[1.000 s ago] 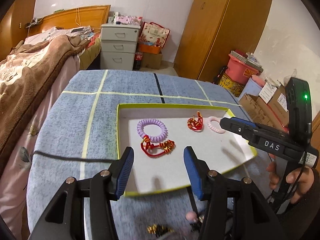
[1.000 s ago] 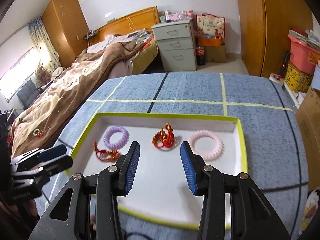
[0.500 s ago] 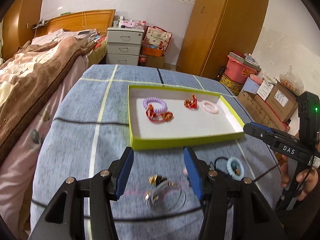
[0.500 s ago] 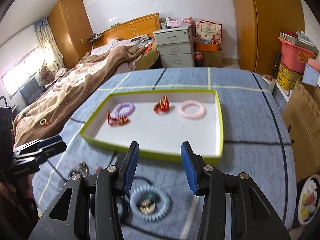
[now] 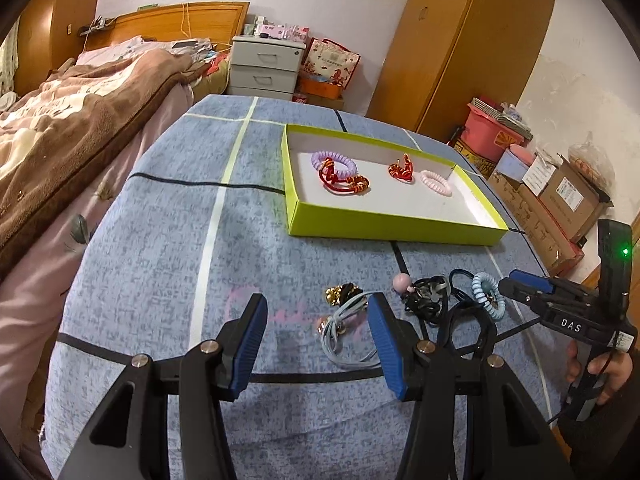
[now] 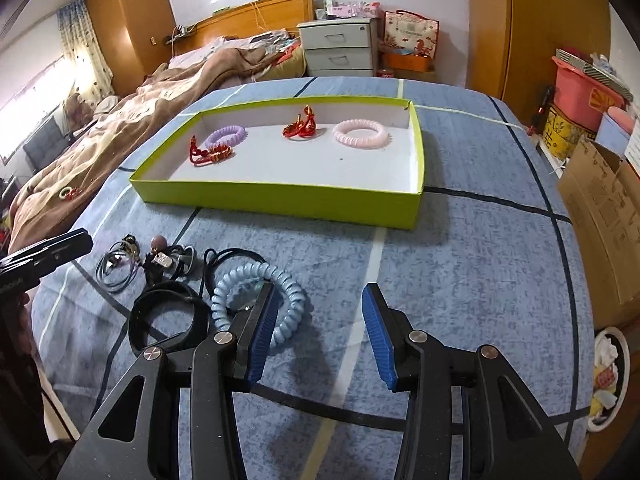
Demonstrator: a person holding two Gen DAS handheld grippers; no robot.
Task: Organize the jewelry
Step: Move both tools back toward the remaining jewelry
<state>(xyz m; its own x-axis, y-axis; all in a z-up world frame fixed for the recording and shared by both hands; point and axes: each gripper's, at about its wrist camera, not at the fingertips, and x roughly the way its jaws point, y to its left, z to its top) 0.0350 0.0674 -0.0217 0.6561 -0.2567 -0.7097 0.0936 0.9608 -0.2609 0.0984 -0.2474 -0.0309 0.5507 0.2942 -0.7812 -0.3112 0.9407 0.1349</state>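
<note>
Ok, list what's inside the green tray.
Inside the green tray: a purple coil tie, a red cord bracelet against it, a red knot ornament and a pink coil tie. The near wall hides a strip of floor.

Ahead of the right gripper (image 6: pixel 316 334), bare bench (image 6: pixel 480 264) is lying open up to the green tray (image 6: pixel 280 202), whose wall is blocking low passage. Left of it, the blue coil band (image 6: pixel 256 280) and tangled black bands (image 6: pixel 168 316) are crowding the way.
</note>
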